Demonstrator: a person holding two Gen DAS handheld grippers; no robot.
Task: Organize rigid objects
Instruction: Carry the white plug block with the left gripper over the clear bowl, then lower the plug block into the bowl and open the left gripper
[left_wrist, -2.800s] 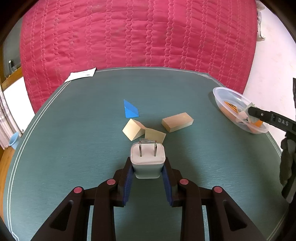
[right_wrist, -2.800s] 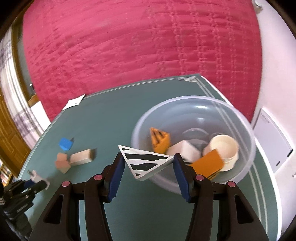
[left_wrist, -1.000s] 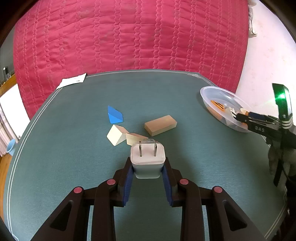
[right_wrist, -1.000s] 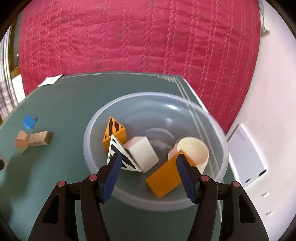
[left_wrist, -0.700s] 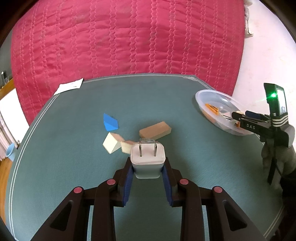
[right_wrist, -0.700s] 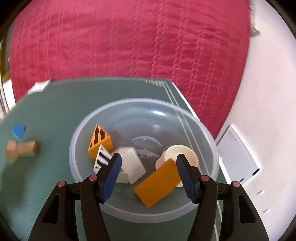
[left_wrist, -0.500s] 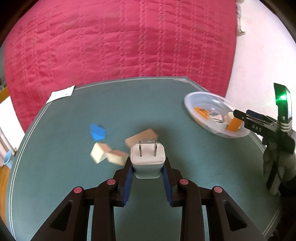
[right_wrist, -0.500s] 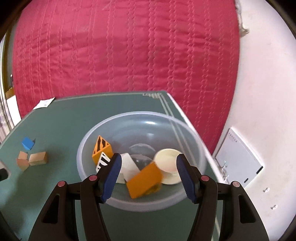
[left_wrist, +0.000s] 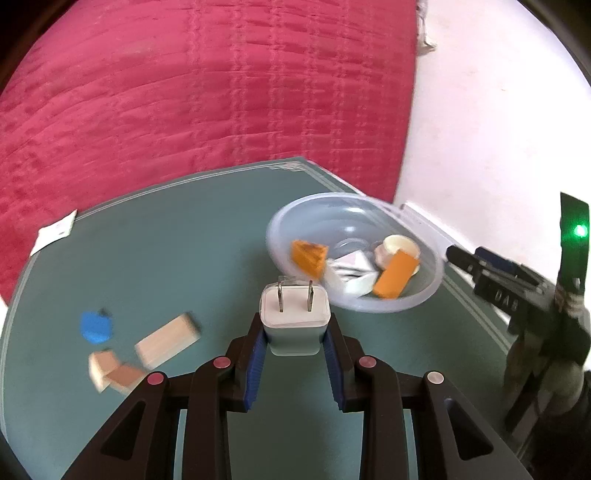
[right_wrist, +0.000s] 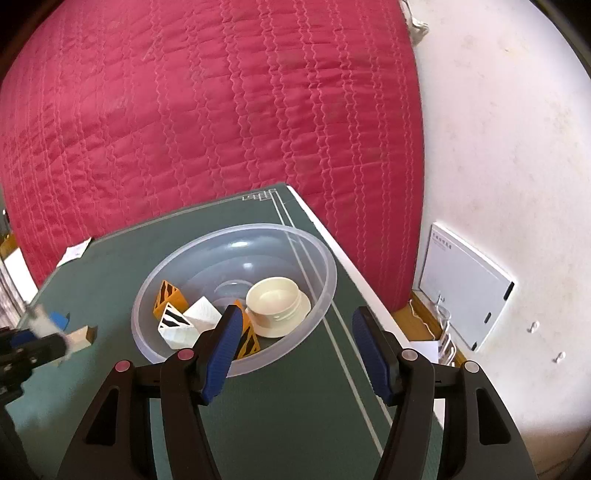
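My left gripper (left_wrist: 294, 326) is shut on a white plug adapter (left_wrist: 294, 312), prongs up, held above the green table just short of the clear plastic bowl (left_wrist: 275, 240). The bowl (right_wrist: 325, 258) holds a cream cup (right_wrist: 275, 299), orange striped wedges (right_wrist: 168, 295), a black-striped white triangle (right_wrist: 175, 325) and a white block (right_wrist: 203, 312). My right gripper (right_wrist: 297, 328) stands open and empty at the bowl's near right rim. A wooden block (left_wrist: 168, 339), a blue block (left_wrist: 95, 326) and small wooden pieces (left_wrist: 110, 373) lie on the table to the left, blurred.
A red quilted cloth (right_wrist: 221, 110) hangs behind the table. A paper slip (left_wrist: 53, 230) lies at the far left corner. The table's right edge (right_wrist: 347, 266) runs beside a white wall carrying a white panel (right_wrist: 465, 291). The right gripper's body (left_wrist: 495, 284) shows at the right.
The striped white triangle left my right gripper and lies in the bowl. My left gripper carried the adapter rightward toward the bowl. The right gripper drew back toward the bowl's right side.
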